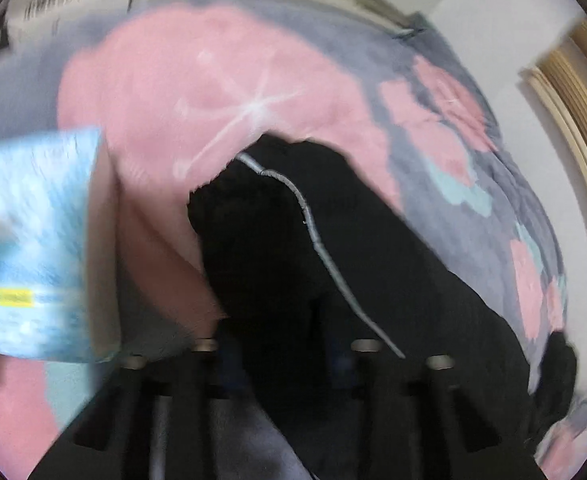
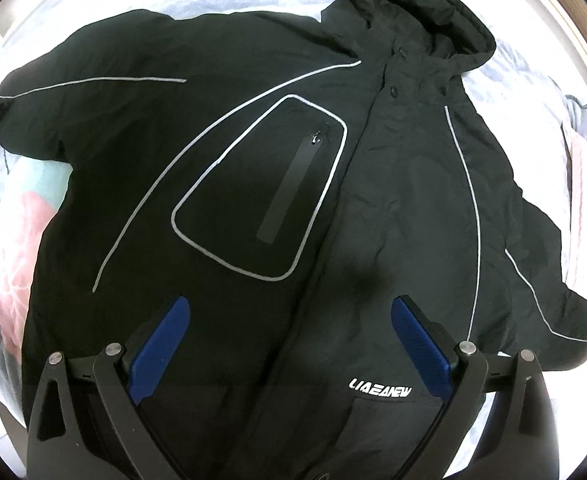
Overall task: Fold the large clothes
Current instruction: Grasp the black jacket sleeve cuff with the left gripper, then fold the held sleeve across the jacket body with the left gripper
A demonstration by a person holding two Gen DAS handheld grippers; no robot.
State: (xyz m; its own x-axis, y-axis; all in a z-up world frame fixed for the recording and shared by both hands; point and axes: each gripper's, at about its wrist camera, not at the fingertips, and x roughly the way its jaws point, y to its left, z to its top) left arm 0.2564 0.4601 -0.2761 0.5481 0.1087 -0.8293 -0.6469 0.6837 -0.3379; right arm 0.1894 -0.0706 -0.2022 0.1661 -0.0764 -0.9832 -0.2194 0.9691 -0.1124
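Right wrist view: your right gripper (image 2: pixel 289 340) hovers over the lower front of the black jacket (image 2: pixel 253 160), its blue-padded fingers (image 2: pixel 161 344) spread wide apart with nothing between them. The jacket lies front-up and spread across the bedspread (image 2: pixel 13 240), hood (image 2: pixel 421 16) toward the top of the view, one sleeve stretched toward the left edge and the other bunched at the lower right. Grey piping outlines a chest pocket (image 2: pixel 261 192) with a vertical zipper; a white logo (image 2: pixel 380 392) sits near the hem, just beside your right finger.

Left wrist view (motion-blurred): your left gripper (image 1: pixel 285 364) is buried in dark jacket fabric (image 1: pixel 333 280), and a grey piping line (image 1: pixel 317 240) runs across the cloth just ahead of it. Its fingertips are hidden by the fabric and blur, so whether the claw is apart or clamped on the cloth cannot be told. The pink, grey and teal floral bedspread (image 1: pixel 213 80) lies beneath the cloth. A light-blue object (image 1: pixel 33 240) fills the left of the view; it is too blurred to identify.
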